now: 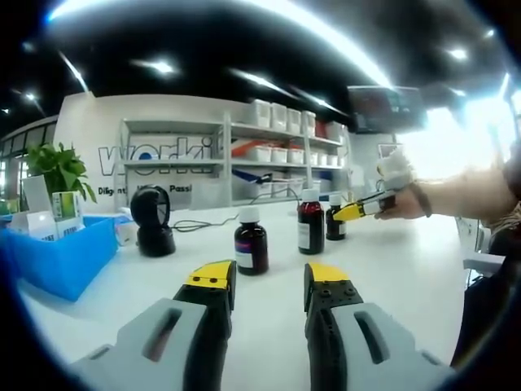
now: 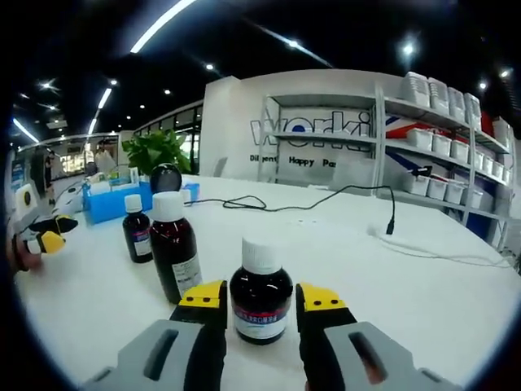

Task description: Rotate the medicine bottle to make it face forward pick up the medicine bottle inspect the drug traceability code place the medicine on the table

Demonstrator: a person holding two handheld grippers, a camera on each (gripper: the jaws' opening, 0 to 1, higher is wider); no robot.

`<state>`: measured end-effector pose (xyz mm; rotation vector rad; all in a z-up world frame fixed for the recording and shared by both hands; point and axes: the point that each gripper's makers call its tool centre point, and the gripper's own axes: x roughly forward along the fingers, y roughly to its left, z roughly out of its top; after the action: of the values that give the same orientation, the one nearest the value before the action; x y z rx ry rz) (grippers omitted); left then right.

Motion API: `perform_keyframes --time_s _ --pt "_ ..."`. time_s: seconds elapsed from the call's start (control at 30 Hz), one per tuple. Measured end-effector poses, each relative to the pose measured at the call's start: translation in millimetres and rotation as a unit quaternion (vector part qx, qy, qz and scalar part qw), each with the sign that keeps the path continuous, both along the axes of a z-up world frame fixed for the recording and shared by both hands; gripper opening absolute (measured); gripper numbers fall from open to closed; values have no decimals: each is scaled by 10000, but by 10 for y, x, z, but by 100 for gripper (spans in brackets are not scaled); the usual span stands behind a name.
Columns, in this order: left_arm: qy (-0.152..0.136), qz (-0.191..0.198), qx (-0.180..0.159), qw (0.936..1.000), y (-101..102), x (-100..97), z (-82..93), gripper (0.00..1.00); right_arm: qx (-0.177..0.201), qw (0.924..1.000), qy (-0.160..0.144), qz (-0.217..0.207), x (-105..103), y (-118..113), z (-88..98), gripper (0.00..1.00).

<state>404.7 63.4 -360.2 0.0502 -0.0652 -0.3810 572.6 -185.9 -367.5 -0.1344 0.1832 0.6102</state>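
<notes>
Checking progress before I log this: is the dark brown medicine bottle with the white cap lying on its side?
No, the dark brown medicine bottle stands upright between the right gripper jaws.

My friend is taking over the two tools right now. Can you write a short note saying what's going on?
Right tool: open, jaws on either side of a medicine bottle standing on the white table; not gripped yet.
Left tool: open, holding nothing.
Two more bottles stand beside the first; black scanner and blue bin farther along.
Left to do: grip, lift, check the code, set the bottle down.

white table (image 2: pixel 423 293) — bottles (image 2: pixel 174 254), scanner (image 1: pixel 152 221), bin (image 1: pixel 69 257)
</notes>
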Motion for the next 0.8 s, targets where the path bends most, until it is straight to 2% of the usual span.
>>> perform_keyframes --time_s 0.1,0.23,0.33,0.43,0.57,0.73,0.8 --pt "3 -4 6 10000 -11 -3 -1 26 77 9999 77 103 -23 -11 16 43" --pt "6 -12 20 10000 -28 -7 -2 26 -122 9997 61 191 -69 -12 9 44" --pt "2 -4 20 10000 -22 -3 -2 26 -61 9997 88 216 -43 -85 24 45" --pt "2 -3 23 10000 -24 -2 -2 26 -27 9995 77 311 -113 -99 53 45" --pt "14 -15 52 10000 -15 7 -12 26 -409 9972 -82 628 -185 -106 44 47" --pt "3 -7 36 10000 1 9 -9 26 -441 9958 -126 787 -195 -189 96 46" --pt "8 -11 55 10000 -11 5 -12 26 -314 9955 -58 893 -188 -204 120 46"
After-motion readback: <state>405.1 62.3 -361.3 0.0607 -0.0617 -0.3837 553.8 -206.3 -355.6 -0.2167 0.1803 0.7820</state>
